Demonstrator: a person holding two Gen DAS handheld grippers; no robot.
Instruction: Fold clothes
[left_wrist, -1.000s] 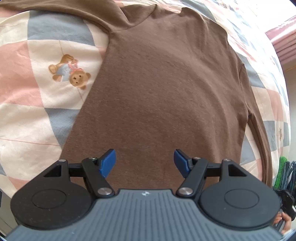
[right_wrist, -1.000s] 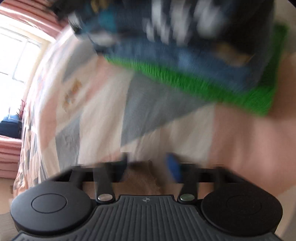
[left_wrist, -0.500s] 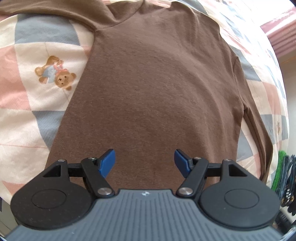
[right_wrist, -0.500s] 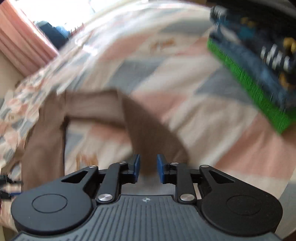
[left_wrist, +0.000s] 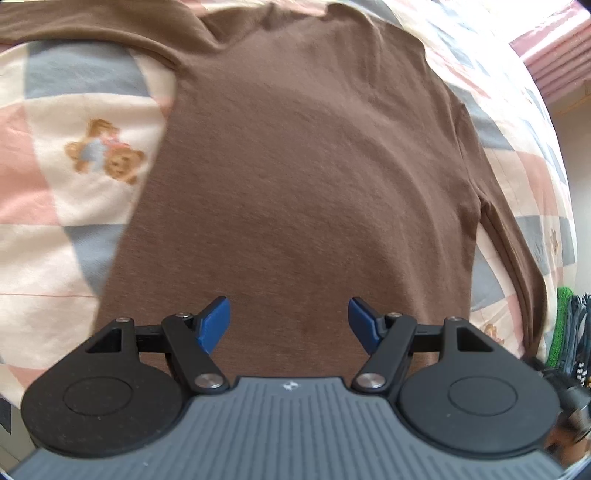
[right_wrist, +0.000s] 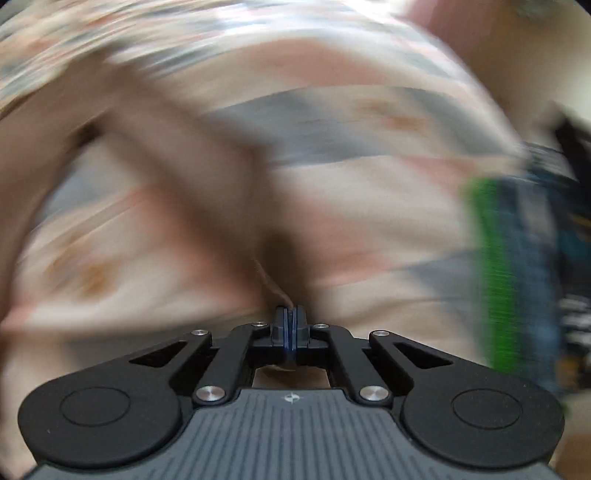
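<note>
Soft daylight evenly lights the brown shirt (left_wrist: 314, 177) in the sharp left wrist view; fisheye curvature bends its edges. Heavy motion blur smears the right wrist view, perhaps hiding fabric detail.

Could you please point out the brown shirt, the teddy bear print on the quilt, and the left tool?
brown shirt (left_wrist: 314, 166): left wrist view, middle of its body.
teddy bear print (left_wrist: 107, 155): left wrist view, on the bears.
left tool (left_wrist: 290, 325): left wrist view, between its open blue fingertips.
</note>
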